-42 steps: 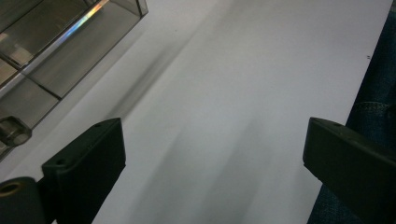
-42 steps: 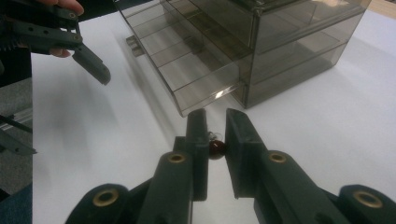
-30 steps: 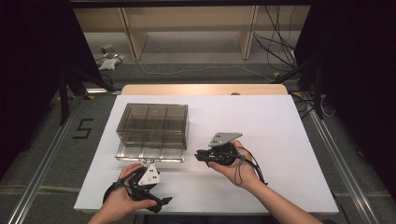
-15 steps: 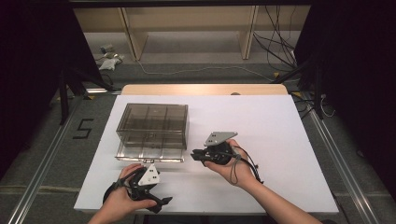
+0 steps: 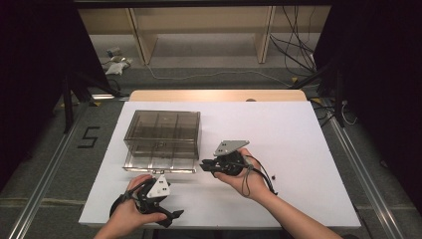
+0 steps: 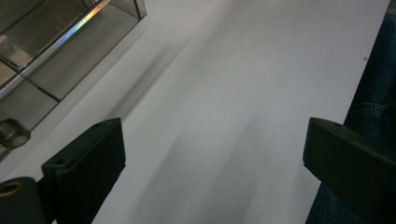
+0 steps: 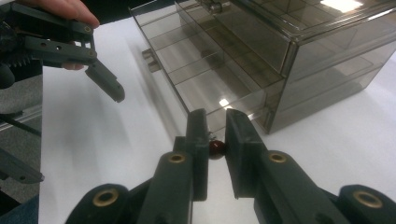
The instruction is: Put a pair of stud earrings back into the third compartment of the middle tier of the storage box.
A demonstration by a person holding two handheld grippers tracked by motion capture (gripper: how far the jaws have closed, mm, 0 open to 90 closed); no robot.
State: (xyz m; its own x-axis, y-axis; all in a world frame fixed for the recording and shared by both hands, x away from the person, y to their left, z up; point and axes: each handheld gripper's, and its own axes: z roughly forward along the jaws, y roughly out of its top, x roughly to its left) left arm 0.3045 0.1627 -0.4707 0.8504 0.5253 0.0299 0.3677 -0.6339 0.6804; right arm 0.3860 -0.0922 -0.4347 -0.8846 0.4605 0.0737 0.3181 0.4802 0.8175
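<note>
Small dark-red round bead (image 7: 216,148) pinched between the two black jaws of the right gripper (image 7: 215,140), nearly closed, pads pressing on either side of it. Held just above the white tabletop (image 7: 116,154), just in front of the pulled-out bottom drawer (image 7: 205,70) of the smoky-grey transparent plastic drawer box (image 7: 303,51). Bead too small to make out from the high view; there, right gripper (image 5: 206,165) seen pointing left toward the front right corner of the same drawer box (image 5: 161,132), close beside the drawer's front edge, grey three-cornered plate on top, black cable looping down over the hand.

Drawer box standing on the left half of the white tabletop (image 5: 278,134), divided into compartments, bottom drawer (image 5: 159,163) slid out toward the person. Compartments seen through the tinted walls look bare, though reflections make it hard to be sure.

Left gripper (image 5: 171,215) resting near the front edge of the table, left of the right hand and well apart from the box front. Jaws spread wide in the left gripper view, left gripper (image 6: 215,158) holding nothing, only bare white tabletop (image 6: 224,93) between them, a corner of the drawer box (image 6: 60,51) at upper left, blue denim at the right edge. In the right gripper view, left gripper (image 7: 105,84) visible farther off at upper left, fingertips on top of it.
</note>
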